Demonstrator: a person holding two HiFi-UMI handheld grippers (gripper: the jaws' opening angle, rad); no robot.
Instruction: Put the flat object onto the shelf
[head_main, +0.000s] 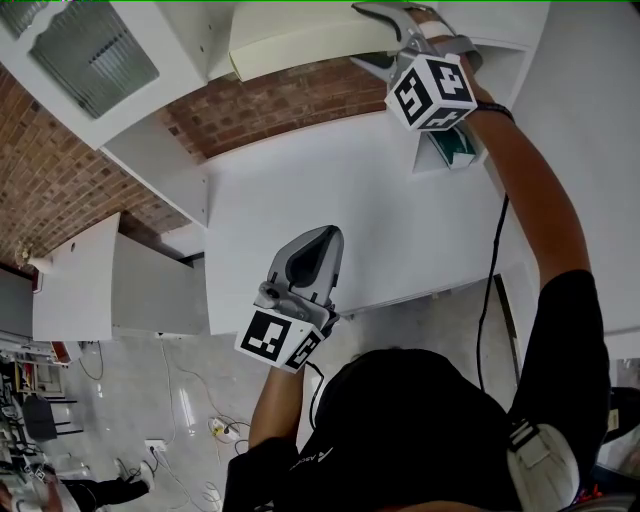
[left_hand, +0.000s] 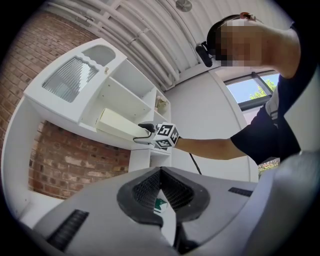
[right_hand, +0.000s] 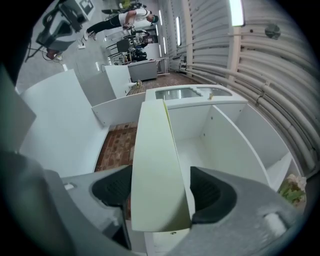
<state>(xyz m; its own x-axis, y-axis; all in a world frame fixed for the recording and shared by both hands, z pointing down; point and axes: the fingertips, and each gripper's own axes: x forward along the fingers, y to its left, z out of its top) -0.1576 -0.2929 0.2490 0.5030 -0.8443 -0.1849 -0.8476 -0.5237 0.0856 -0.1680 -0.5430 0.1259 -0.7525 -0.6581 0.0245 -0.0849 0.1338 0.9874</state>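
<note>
In the head view, my right tool (head_main: 385, 35) was raised to the white shelf unit (head_main: 150, 70) and clamped on the near end of one cream flat board (head_main: 300, 35). The rest of the board reached into an upper compartment, level with it. My left tool (head_main: 326, 240) hung low over the white table (head_main: 350, 200) with its jaws together and nothing in them. One small green-and-white box (head_main: 455, 145) sat just under the right tool's marker cube (head_main: 432, 90).

The left gripper view confirmed the closed, empty jaws (the green speck in the gap was only that box, far behind). It showed the board lying along a shelf, with the right tool at its outer end.

In the right gripper view the board stood on edge between the two pads, held across its thickness at one short end and running away from me into the compartment.

I judged the board stiff and fairly light, since it showed no sag from a one-end grip. Its smooth painted faces looked slippery, and its length would lever against the pads. The end hold suited sliding it in; for carrying it I would have chosen a point nearer the middle.

I counted one board, two tools, one shelf unit with several compartments and one box.
</note>
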